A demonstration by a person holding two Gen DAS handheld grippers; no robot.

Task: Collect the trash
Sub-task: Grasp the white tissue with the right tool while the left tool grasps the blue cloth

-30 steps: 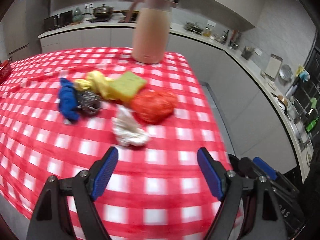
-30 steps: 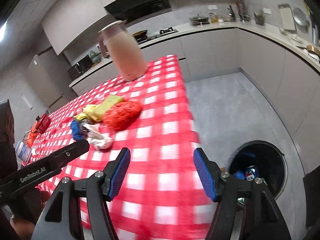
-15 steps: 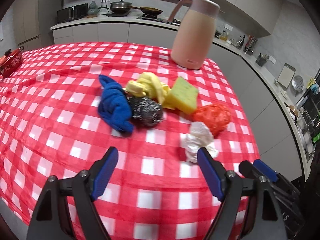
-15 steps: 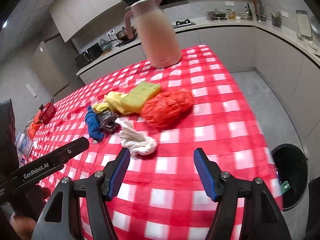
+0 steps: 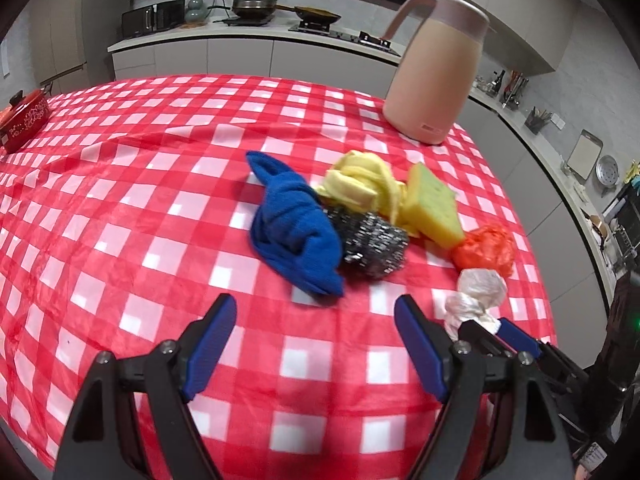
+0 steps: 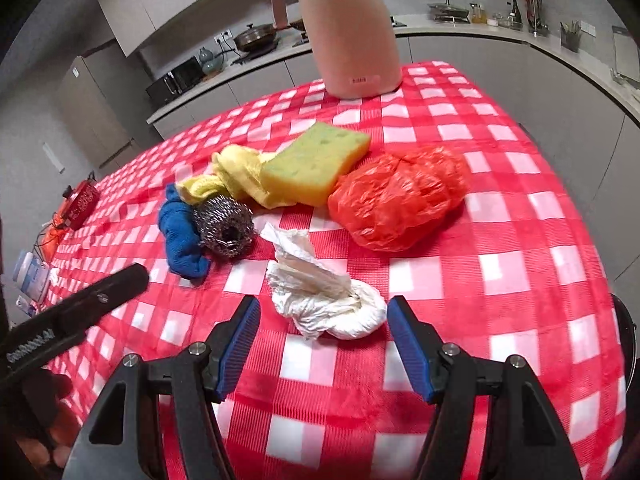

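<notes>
Items lie in a cluster on the checked cloth (image 6: 500, 208), inspected left to right in the right wrist view. A blue rag (image 6: 178, 232) touches a steel scourer (image 6: 226, 222); behind them a yellow cloth (image 6: 236, 176) lies against a sponge (image 6: 316, 160). Nearest the camera is a white wad (image 6: 328, 300) of crumpled paper or thin plastic, and just right of the sponge a red bag (image 6: 400, 196), bunched and apart from the wad. The wad and bag appear to be the trash; both look very light, soft and compressible, the bag likely slippery. The wad is best pinched across its dense knotted end, not its loose tail. The right gripper (image 6: 322, 340) stands wide and empty, jaws either side of the wad's near end without touching it. The left gripper (image 5: 316, 344) is likewise wide and empty, short of the blue rag. Containers: a pink jug (image 6: 344, 28) stands upright at the far edge, contents not visible; a red pot (image 5: 24, 118) sits lidded at the far left. A dark rim (image 6: 628, 344) beyond the table's right edge may be a bin; its contents cannot be seen.
</notes>
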